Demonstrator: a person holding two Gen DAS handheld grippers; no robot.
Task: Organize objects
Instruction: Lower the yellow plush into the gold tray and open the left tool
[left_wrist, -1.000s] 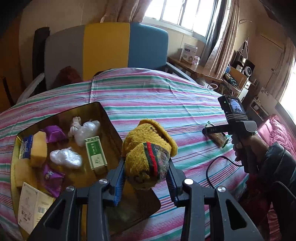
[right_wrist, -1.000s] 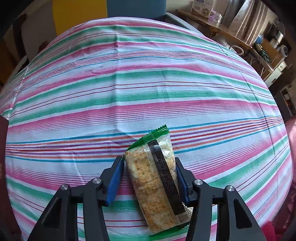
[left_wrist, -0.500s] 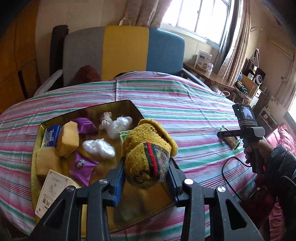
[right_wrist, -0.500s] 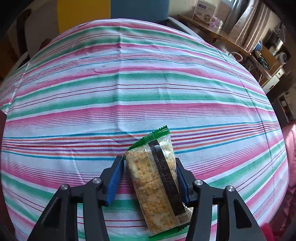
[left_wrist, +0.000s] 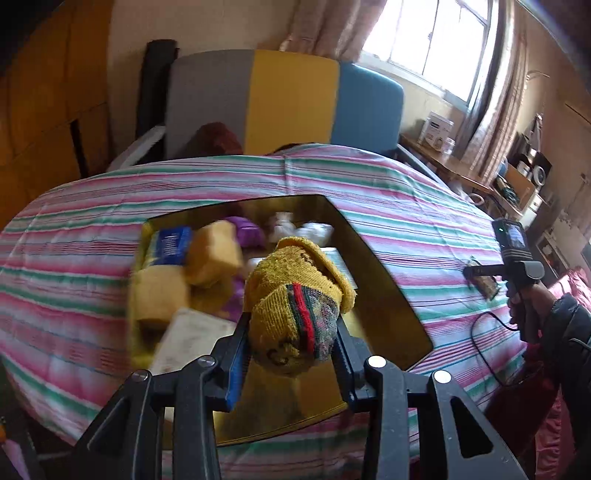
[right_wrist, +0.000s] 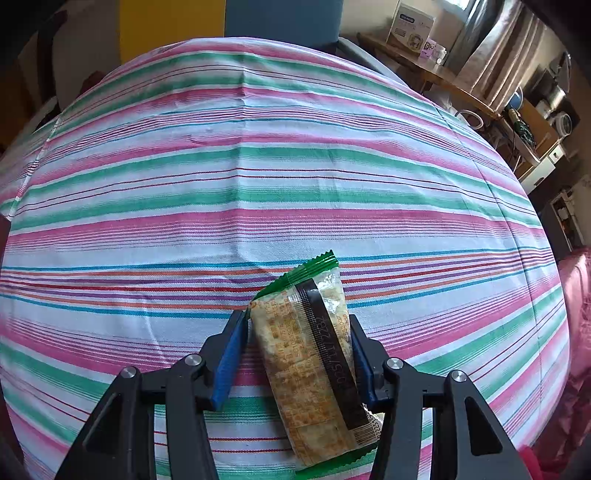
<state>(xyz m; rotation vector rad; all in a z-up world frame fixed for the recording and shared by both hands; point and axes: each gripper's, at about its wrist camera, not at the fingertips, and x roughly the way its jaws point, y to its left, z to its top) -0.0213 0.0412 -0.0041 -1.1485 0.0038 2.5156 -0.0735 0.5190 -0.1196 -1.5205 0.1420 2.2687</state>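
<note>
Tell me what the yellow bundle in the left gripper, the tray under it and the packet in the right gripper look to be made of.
Yellow bundle: knitted yarn, matte and fuzzy, with visible loops and red and green stripes.
Tray: probably metal, though glossy plastic is possible; gold and shiny, mirroring the things in it.
Packet: thin glossy plastic film, clear enough to show the crackers, with crimped green ends.
</note>
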